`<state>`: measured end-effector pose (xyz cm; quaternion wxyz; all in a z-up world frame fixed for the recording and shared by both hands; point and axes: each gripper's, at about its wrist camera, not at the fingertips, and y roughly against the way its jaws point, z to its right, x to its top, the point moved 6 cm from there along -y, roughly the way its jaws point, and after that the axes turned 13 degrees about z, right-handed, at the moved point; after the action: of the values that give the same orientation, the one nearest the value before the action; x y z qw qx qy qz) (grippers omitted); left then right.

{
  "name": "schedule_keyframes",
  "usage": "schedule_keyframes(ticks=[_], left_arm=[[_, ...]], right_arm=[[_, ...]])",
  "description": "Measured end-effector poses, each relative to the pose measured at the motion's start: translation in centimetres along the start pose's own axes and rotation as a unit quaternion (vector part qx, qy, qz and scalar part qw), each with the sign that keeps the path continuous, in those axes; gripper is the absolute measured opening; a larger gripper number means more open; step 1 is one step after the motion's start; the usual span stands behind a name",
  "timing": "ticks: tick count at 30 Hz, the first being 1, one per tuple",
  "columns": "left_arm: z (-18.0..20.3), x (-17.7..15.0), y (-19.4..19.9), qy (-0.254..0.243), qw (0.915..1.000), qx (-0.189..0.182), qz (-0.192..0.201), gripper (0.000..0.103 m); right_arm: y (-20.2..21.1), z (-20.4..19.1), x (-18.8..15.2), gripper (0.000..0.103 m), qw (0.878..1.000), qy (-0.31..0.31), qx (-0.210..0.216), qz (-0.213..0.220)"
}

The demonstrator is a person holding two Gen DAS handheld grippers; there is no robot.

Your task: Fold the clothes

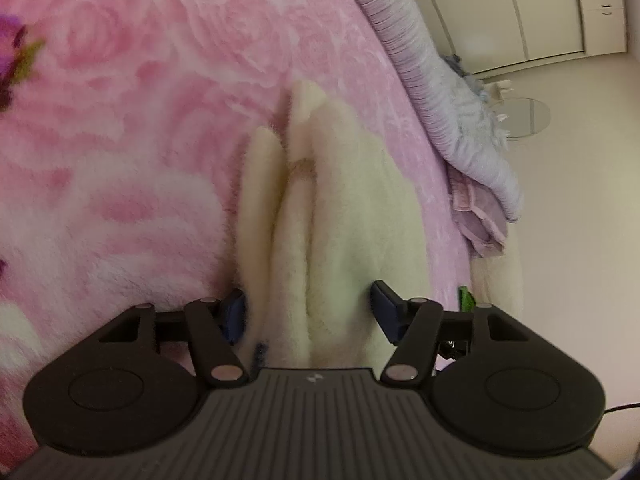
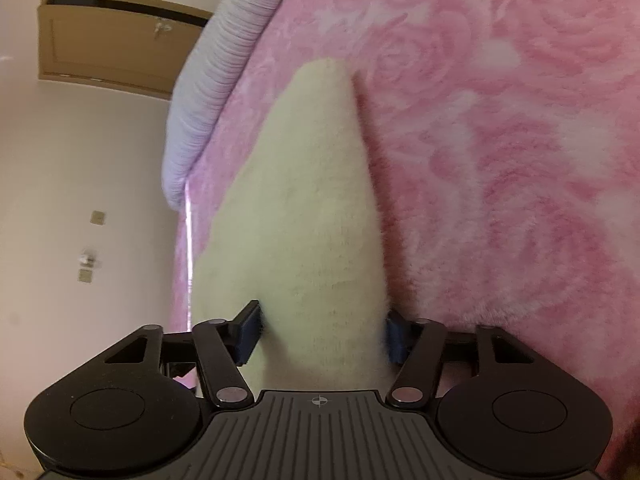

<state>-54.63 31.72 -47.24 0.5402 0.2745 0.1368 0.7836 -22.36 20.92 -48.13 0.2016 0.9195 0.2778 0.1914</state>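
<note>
Left tongs (image 1: 310, 316) level, pinching bunched folds of cream fleece garment (image 1: 320, 208). Right tongs (image 2: 322, 332) likewise level, pinching same garment (image 2: 312, 208). Garment lies on pink rose blanket (image 1: 120, 120) of bed.

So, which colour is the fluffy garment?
Cream garment, clearest in the right wrist view.

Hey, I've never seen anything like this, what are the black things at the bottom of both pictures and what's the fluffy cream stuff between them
Each picture comes from a camera mounted on a handheld grasping tool, looking forward along its two fingers. A person holds one in each hand. The left tool and the right tool each have blue-padded fingers closed around bunched folds of a fluffy cream garment. It lies on a pink rose-patterned blanket covering a bed, with a lilac ribbed cover along the edge. They are folding the garment.
</note>
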Motion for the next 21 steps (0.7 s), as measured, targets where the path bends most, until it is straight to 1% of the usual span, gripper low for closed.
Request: schedule_keyframes(ticks=[3,5,6,10,11,13,16,18,21], left_arm=[[0.0,0.7,-0.5,0.034,0.9991,0.017,-0.017,0.050],[-0.2,1.1,-0.4,0.053,0.9980,0.024,-0.025,0.043],[-0.2,1.2,-0.3,0.060,0.9974,0.029,-0.027,0.042],[0.8,1.9,1.0,0.080,0.9947,0.060,-0.027,0.031],[1.3,2.3,1.5,0.087,0.9938,0.065,-0.024,0.029],[2.5,3.5,2.8,0.095,0.9933,0.066,-0.012,0.029],[3.3,5.9,5.3,0.098,0.9932,0.061,0.006,0.029],[3.6,7.5,7.1,0.102,0.9930,0.057,0.017,0.029],[4.0,10.1,9.8,0.106,0.9924,0.051,0.036,0.029]], right_arm=[[-0.4,0.0,0.2,0.050,0.999,-0.024,-0.026,-0.012],[-0.5,0.0,0.5,0.047,0.998,-0.040,-0.037,-0.024],[-0.5,0.0,0.8,0.044,0.997,-0.050,-0.044,-0.028],[-0.3,-1.5,1.6,0.040,0.995,-0.061,-0.069,-0.033],[-0.2,-2.1,1.9,0.040,0.995,-0.069,-0.071,-0.034],[0.1,-3.8,2.2,0.039,0.994,-0.085,-0.065,-0.036],[-0.4,-7.0,2.8,0.039,0.993,-0.098,-0.052,-0.041],[-1.0,-9.3,3.0,0.038,0.993,-0.096,-0.045,-0.045],[-3.2,-13.3,2.9,0.038,0.995,-0.080,-0.026,-0.050]])
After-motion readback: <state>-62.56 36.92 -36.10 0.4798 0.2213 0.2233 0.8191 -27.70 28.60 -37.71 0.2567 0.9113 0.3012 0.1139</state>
